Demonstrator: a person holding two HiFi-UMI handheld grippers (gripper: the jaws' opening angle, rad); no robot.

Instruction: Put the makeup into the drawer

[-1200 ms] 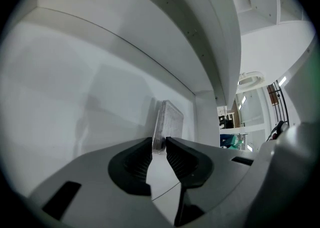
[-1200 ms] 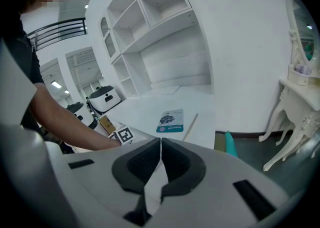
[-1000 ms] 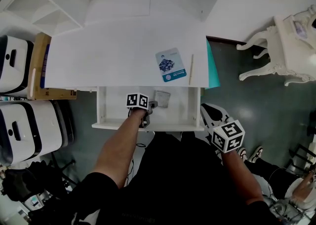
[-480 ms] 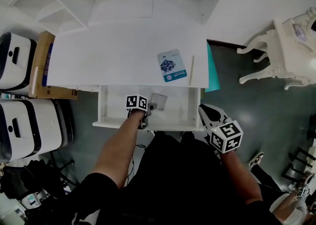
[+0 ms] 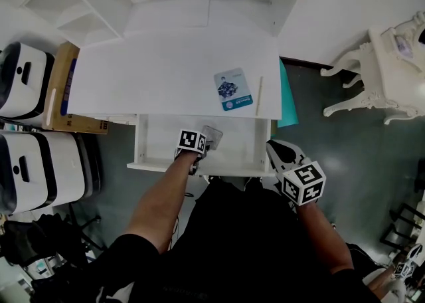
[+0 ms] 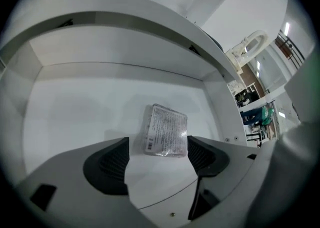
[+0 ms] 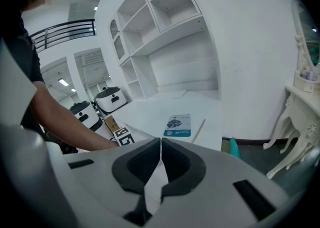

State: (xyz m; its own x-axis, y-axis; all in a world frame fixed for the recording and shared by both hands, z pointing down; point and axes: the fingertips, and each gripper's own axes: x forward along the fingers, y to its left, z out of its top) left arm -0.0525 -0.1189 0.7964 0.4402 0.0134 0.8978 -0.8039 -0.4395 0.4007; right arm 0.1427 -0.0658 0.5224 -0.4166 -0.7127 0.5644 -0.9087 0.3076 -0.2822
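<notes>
As left gripper (image 6: pixel 159 158) fingers are just opening off clear plastic makeup packet (image 6: pixel 166 131) lying in white drawer (image 6: pixel 75 107), sloppy withdrawal is risking snagging it; right gripper (image 7: pixel 160 157) fingers sitting closed, empty.

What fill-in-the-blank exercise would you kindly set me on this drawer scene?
The clear makeup packet lies flat inside the ___.
The left gripper has its jaws ___, pads off the packet.
The right gripper has its jaws ___ on nothing.
The blue card lies on the ___.
Missing: drawer; open; shut; desktop.
The left jaws have just been opening, the packet free between their tips.
</notes>
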